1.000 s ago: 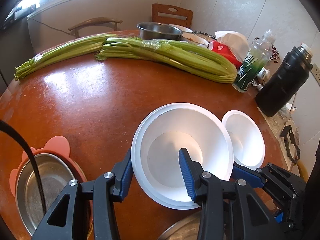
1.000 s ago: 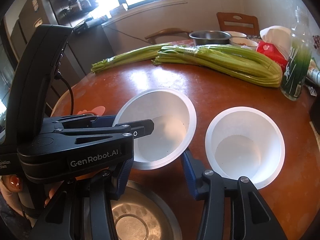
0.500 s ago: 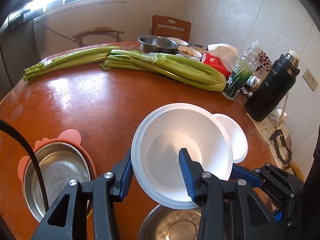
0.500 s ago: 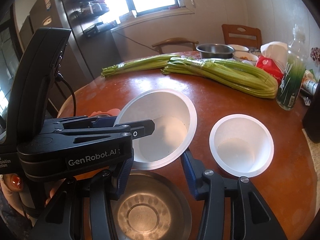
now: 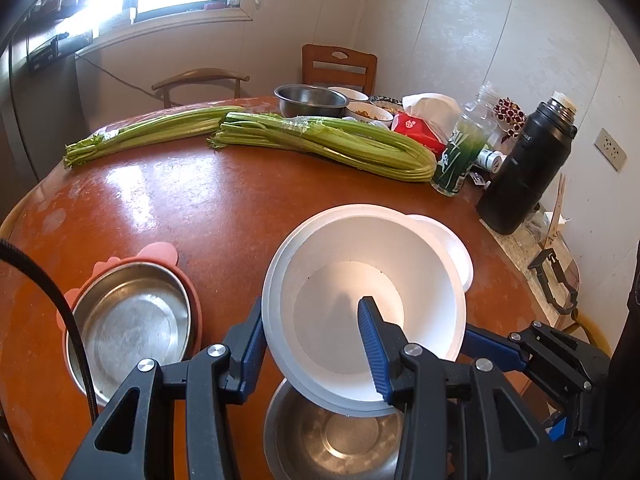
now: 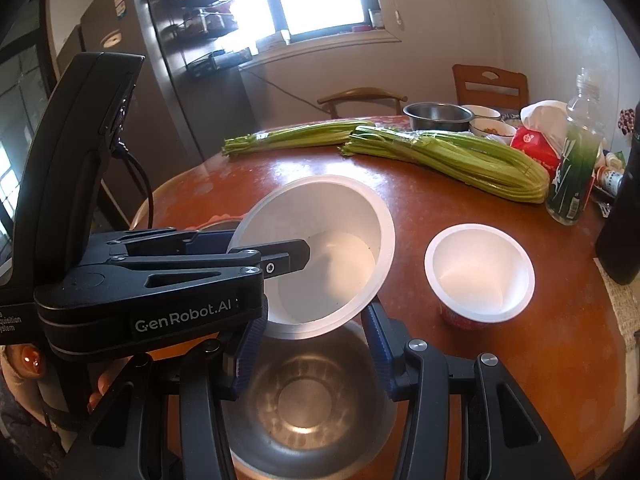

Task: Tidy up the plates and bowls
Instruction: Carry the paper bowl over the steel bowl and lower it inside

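Sitting at the left of the round tabletop (image 5: 208, 208), a steel dish (image 5: 128, 320) rests in a pink holder. Next, the left tool (image 5: 312, 344) is clamped on the rim of the large white foam bowl (image 5: 360, 280) — 1 finger inside, 1 outside — holding it tilted above a steel bowl (image 6: 304, 396). The right tool (image 6: 312, 352) grips that steel bowl by its rim. Further right, a small white foam bowl (image 6: 480, 272) stands upright on the tabletop — apart from both.
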The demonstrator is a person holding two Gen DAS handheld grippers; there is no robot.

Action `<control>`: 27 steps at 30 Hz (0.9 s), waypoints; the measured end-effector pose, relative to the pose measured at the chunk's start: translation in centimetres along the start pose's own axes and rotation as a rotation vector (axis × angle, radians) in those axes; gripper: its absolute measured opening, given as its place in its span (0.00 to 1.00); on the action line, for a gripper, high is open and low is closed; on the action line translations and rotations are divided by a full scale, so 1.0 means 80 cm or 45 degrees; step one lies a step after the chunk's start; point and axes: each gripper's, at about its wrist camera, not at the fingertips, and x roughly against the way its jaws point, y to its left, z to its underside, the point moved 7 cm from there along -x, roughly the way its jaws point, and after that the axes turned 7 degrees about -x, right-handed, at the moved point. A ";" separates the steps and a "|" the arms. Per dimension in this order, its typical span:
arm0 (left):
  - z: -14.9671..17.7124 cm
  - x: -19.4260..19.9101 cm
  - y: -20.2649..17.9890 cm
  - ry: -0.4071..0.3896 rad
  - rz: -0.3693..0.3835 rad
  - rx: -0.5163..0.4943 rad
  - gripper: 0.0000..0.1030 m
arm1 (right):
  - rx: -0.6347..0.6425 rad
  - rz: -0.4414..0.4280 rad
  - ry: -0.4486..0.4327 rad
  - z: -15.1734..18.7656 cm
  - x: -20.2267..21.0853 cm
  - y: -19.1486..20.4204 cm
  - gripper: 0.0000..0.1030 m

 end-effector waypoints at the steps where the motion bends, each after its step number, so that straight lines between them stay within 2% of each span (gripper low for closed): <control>1: 0.003 0.002 -0.002 0.000 -0.003 0.000 0.42 | 0.001 -0.002 0.001 0.002 0.001 0.000 0.50; 8: 0.024 0.013 -0.013 0.001 -0.024 -0.007 0.42 | 0.040 -0.010 0.013 0.023 0.013 0.003 0.50; 14: 0.048 0.015 -0.023 0.019 -0.083 -0.030 0.42 | 0.075 -0.015 0.050 0.048 0.018 0.006 0.50; 18: 0.065 0.014 -0.025 0.042 -0.053 -0.007 0.43 | 0.075 -0.030 0.078 0.063 0.019 0.003 0.50; 27: 0.085 0.007 -0.030 0.085 -0.053 -0.015 0.43 | 0.078 -0.047 0.134 0.081 0.014 -0.001 0.50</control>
